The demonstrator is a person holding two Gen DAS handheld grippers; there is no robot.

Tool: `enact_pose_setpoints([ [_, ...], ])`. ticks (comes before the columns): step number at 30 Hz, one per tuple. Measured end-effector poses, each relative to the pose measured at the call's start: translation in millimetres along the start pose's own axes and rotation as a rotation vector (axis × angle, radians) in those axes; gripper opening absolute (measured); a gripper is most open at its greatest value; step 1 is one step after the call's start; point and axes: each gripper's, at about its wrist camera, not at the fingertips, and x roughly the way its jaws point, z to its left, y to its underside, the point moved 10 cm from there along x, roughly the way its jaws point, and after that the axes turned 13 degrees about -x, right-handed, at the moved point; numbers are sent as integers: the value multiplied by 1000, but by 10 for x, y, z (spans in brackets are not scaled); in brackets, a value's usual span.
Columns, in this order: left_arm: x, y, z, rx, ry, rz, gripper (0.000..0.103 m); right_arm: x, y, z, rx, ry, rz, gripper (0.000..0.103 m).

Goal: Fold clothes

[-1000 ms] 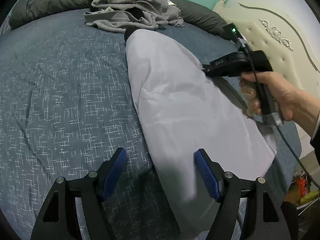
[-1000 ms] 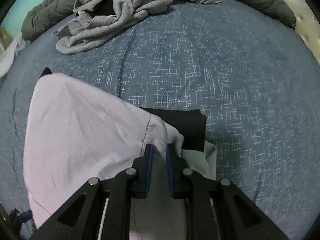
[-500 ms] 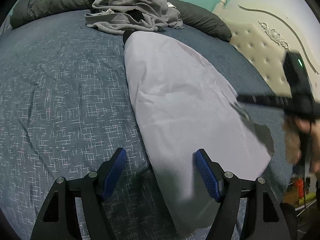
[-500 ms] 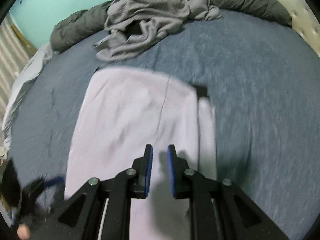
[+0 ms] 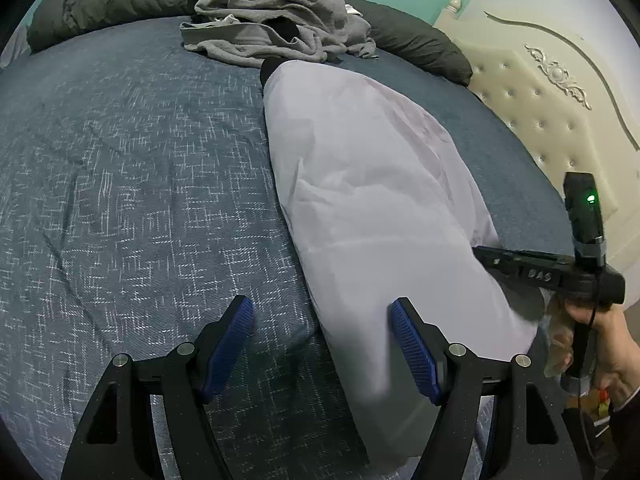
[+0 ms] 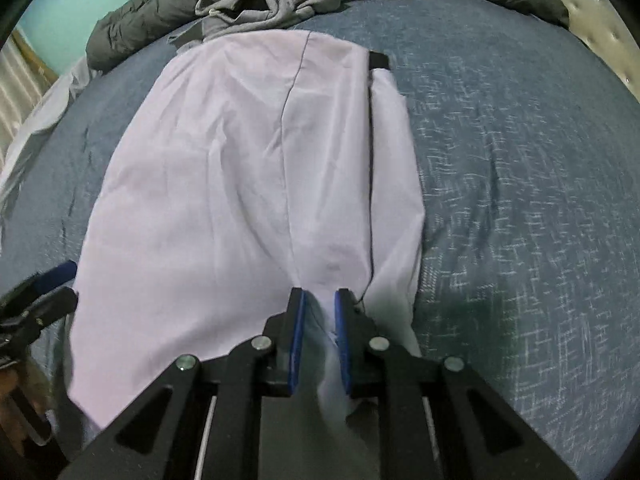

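Observation:
A pale lilac garment (image 5: 380, 184) lies lengthwise on the blue bedspread (image 5: 140, 184), with a black band (image 6: 378, 58) showing at its far end. My left gripper (image 5: 322, 312) stands open low over the near end. The garment's left edge runs between its blue pads without touching them. My right gripper (image 6: 320, 300) is shut on a bunched fold of the garment (image 6: 240, 160) near its right edge. In the left wrist view the right gripper (image 5: 478, 251) reaches in from the right, held by a hand (image 5: 600, 332). The left gripper's fingers (image 6: 44, 292) show at the left of the right wrist view.
A heap of grey clothes (image 5: 272, 12) sits at the far end of the bed, and a dark duvet (image 5: 112, 0) lies behind it. A cream tufted headboard (image 5: 540, 100) stands to the right. The bedspread to the left of the garment is bare.
The right gripper has travelled along the garment's right side from its far part to the near end, where cloth is now pinched. The left gripper has stayed put and open.

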Motion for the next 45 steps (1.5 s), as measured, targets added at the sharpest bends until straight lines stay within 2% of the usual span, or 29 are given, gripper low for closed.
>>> enact_pose_setpoints([
  [3, -17, -1, 31, -11, 1, -2, 75, -95, -21, -39, 43, -36, -42, 14],
  [9, -96, -28, 92, -39, -1, -20, 75, -670, 138, -293, 170, -44, -218, 15],
  [12, -115, -18, 134, -63, -1, -21, 75, -774, 236, -387, 219, -88, -243, 17],
  [14, -126, 4, 146, -70, -3, -19, 75, -807, 289, -387, 225, -108, -244, 30],
  [16, -136, 20, 147, -75, -5, -20, 75, -842, 347, -403, 248, -114, -249, 37],
  [18, -149, 27, 148, -77, -7, -22, 75, -829, 363, -417, 257, -124, -263, 37],
  [25, -223, 38, 129, -91, -9, -49, 75, -1085, 352, -376, 179, -54, -376, 37],
  [27, -211, 63, 142, -93, -19, -50, 75, -1004, 342, -298, 126, -39, -350, 37],
  [28, -210, 82, 152, -99, -20, -51, 75, -950, 338, -254, 96, -32, -331, 33],
  [29, -210, 101, 163, -106, -21, -51, 75, -897, 334, -210, 66, -25, -312, 20],
  [32, -225, 149, 171, -121, -18, -58, 75, -731, 437, -217, 53, -9, -252, 14],
  [35, -246, 176, 146, -130, -13, -67, 75, -550, 550, -245, 49, -9, -198, 13],
  [40, -259, 210, 127, -135, -4, -62, 75, -450, 603, -236, 39, -2, -171, 13],
  [45, -213, 249, 133, -168, 32, -24, 79, -525, 650, -268, 84, -53, -155, 13],
])
